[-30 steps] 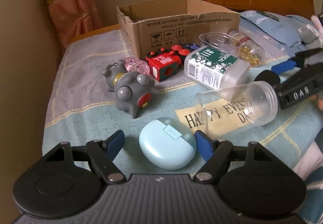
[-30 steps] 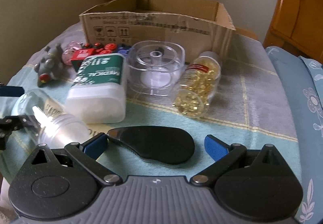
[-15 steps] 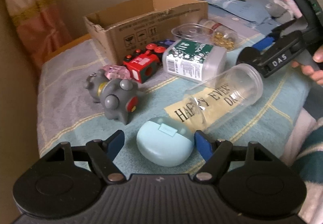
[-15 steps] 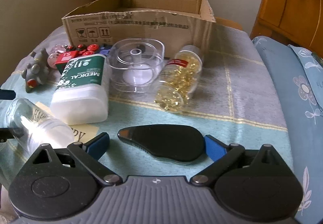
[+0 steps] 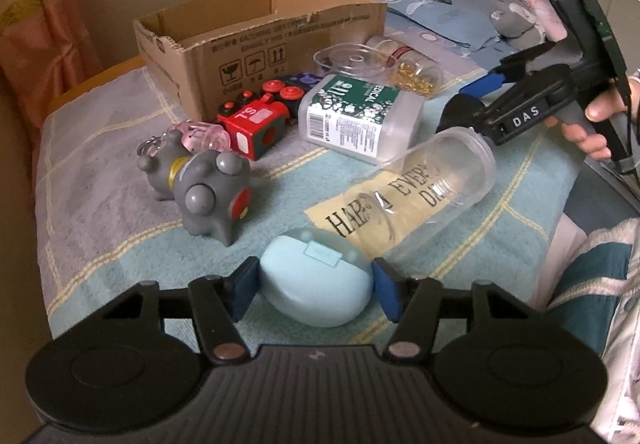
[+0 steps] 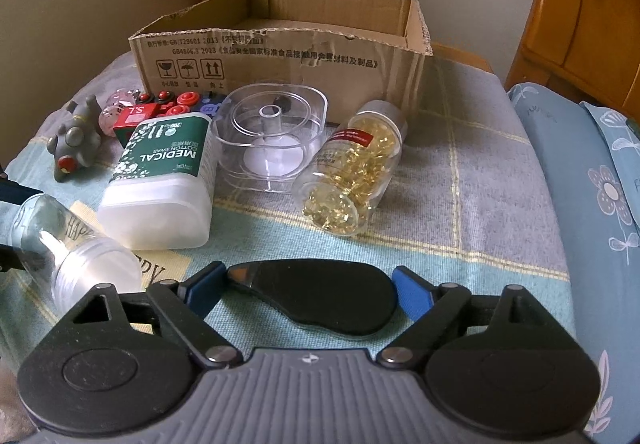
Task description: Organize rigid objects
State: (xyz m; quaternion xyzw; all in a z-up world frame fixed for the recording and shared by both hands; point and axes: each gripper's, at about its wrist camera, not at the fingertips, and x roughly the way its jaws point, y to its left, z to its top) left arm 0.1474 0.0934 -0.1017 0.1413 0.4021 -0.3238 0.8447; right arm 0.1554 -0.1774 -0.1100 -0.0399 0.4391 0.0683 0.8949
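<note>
My left gripper has closed its blue pads on a light blue oval case resting on the checked cloth. My right gripper has its pads against both ends of a flat black oval object lying on the cloth. The right gripper also shows in the left wrist view. An open cardboard box stands at the back; it also shows in the left wrist view.
On the cloth lie a clear "HAPPY EVERY DAY" tumbler, a cotton swab tub, a clear square container, a bottle of yellow capsules, a red toy train, a grey toy animal and a pink trinket.
Both grippers have closed in on their objects: left pads now touch the blue case, right pads now touch the black object. The right gripper has edged forward toward the box.
</note>
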